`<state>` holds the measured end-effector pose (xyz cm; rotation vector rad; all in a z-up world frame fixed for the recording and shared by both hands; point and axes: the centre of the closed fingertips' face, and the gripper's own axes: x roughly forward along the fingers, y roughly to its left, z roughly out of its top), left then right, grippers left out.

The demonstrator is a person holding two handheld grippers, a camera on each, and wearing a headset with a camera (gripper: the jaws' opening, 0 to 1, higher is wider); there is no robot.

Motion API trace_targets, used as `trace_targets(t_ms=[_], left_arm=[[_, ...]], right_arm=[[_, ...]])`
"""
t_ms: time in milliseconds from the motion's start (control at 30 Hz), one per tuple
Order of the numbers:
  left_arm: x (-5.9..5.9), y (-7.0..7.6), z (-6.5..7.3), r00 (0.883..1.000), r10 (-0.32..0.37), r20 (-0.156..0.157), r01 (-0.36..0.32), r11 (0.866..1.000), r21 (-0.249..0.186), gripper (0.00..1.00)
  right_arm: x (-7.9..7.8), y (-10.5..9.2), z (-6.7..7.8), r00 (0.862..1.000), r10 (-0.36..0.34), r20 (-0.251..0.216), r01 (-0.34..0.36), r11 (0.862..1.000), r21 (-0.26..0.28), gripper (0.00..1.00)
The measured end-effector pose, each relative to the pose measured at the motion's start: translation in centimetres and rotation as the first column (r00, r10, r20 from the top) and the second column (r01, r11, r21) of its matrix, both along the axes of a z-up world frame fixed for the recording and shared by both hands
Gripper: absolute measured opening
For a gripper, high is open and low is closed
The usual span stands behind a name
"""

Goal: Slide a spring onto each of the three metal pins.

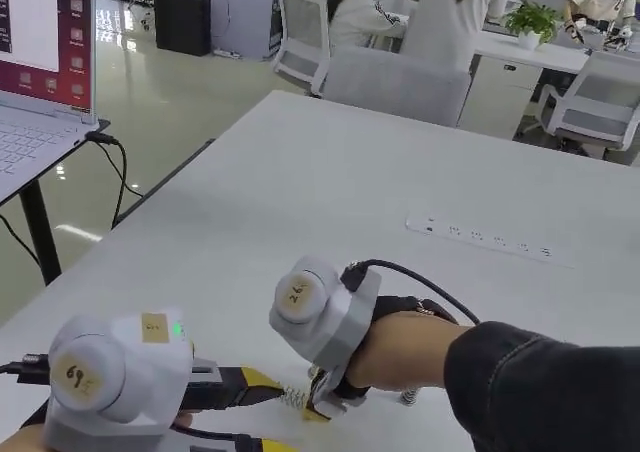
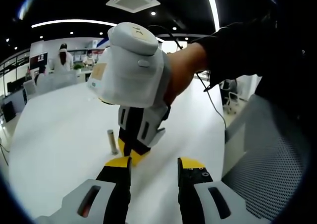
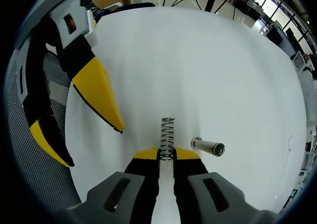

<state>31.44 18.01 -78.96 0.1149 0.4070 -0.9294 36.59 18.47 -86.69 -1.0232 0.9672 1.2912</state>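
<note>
- Now the right gripper (image 3: 167,155) is clenched on a spring (image 3: 167,132), just beside the pin (image 3: 208,146) (bare, by the look of it).
- The left gripper (image 2: 154,167) hangs released, near the pin.
- Next, likely: line the spring over the pin, slide it on.

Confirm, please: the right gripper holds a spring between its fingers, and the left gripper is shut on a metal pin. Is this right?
Not quite. The right gripper does hold the spring between its fingers, but the left gripper is open and holds nothing: the left gripper view shows the metal pin standing free on the table beyond its fingers.
</note>
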Motion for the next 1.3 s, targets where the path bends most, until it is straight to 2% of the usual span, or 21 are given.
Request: trace_targets(t_ms=[200,267,300,400,533,867,1067,1300], left_arm=[[0.1,0.3,0.2,1.0,0.009,0.008,-0.009,1.0,0.011,0.31],[0.2,0.4,0.2,1.0,0.011,0.012,-0.011,1.0,0.016,0.31],[0.2,0.4,0.3,1.0,0.012,0.015,-0.012,1.0,0.022,0.31],[0.2,0.6,0.4,1.0,0.014,0.021,-0.015,1.0,0.028,0.31],[0.3,0.7,0.5,0.999,0.019,0.026,-0.02,0.999,0.037,0.31],[0.3,1.1,0.2,0.999,0.019,0.029,-0.021,0.997,0.07,0.31],[0.2,1.1,-0.2,1.0,0.01,0.023,-0.011,0.996,0.086,0.31],[0.2,1.0,-0.5,1.0,-0.003,0.018,0.001,0.995,0.105,0.3]], right_arm=[[-0.1,0.1,0.0,1.0,0.019,0.023,-0.019,1.0,-0.01,0.07],[0.0,0.1,0.0,1.0,0.018,0.017,-0.018,1.0,-0.007,0.07],[0.1,0.1,0.0,1.0,-0.008,0.005,0.008,1.0,0.003,0.07],[0.0,0.0,0.0,1.0,-0.009,0.011,0.009,1.0,0.006,0.07],[-0.6,0.0,0.1,0.999,0.022,0.025,-0.021,1.0,-0.013,0.07],[-1.6,-0.8,0.3,0.999,0.05,0.011,-0.05,0.998,-0.024,0.07],[-1.6,-1.2,1.3,0.998,0.055,0.015,-0.055,0.998,-0.006,0.07],[-2.4,-1.8,2.7,0.997,0.076,0.006,-0.076,0.997,0.011,0.07]])
